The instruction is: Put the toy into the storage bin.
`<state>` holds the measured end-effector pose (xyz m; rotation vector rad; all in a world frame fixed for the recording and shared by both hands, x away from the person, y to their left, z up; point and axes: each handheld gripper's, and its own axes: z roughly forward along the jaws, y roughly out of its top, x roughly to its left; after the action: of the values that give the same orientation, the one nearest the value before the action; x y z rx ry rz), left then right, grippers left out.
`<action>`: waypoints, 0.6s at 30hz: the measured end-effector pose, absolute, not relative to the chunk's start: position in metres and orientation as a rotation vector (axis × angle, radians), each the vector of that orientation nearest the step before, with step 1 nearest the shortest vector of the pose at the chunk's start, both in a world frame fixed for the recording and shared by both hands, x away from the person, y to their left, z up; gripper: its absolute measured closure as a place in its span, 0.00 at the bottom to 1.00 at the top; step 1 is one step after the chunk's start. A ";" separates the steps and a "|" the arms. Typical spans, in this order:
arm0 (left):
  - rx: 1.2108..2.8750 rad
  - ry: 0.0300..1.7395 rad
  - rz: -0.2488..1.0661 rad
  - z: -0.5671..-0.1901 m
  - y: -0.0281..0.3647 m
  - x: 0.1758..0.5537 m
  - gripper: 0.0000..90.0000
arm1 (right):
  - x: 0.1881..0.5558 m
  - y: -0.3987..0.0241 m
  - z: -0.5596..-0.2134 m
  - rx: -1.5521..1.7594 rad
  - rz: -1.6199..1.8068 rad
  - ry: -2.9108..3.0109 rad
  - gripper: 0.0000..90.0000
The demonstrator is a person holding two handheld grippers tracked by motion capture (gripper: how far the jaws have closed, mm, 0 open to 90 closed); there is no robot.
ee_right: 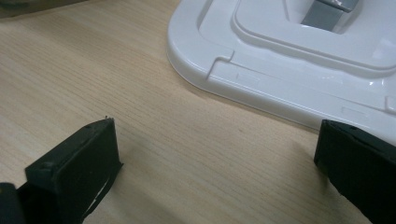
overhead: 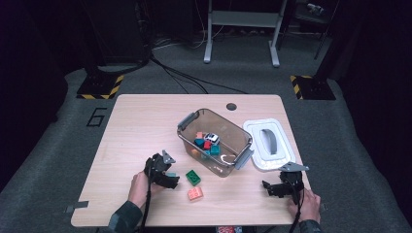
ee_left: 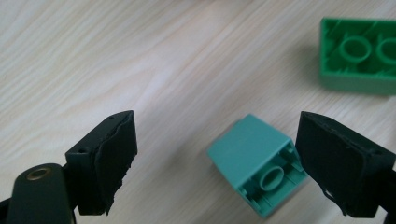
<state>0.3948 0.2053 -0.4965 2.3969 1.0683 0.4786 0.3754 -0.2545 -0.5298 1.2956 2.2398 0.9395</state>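
A teal brick [ee_left: 254, 158] lies on its side on the wooden table [overhead: 141, 121], hollow underside facing me. My left gripper [ee_left: 217, 140] stands open around it: the brick sits against the right jaw, well clear of the left one. In the high view the left gripper [overhead: 165, 177] is low at the table's front left, with the teal brick [overhead: 171, 174] at its tips. A green brick [ee_left: 357, 53] lies just beyond, underside up. My right gripper [overhead: 272, 188] rests open near the front right, nothing between its jaws [ee_right: 215, 140].
A clear box [overhead: 215, 141] with grey latches holds several bricks and a toy car at the table's middle. Its white lid [overhead: 268, 143] lies to the right, close to the right gripper. A green brick [overhead: 193, 177] and a salmon brick [overhead: 195, 193] lie in front of the box.
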 end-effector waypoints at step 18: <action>2.327 1.021 0.394 -0.496 0.225 0.395 0.66 | 0.375 -0.254 -0.530 1.296 0.940 2.240 0.00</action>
<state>0.3950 0.2245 -0.4963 2.3267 1.0212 0.3938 0.3754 -0.2545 -0.5298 1.2960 2.2398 0.9397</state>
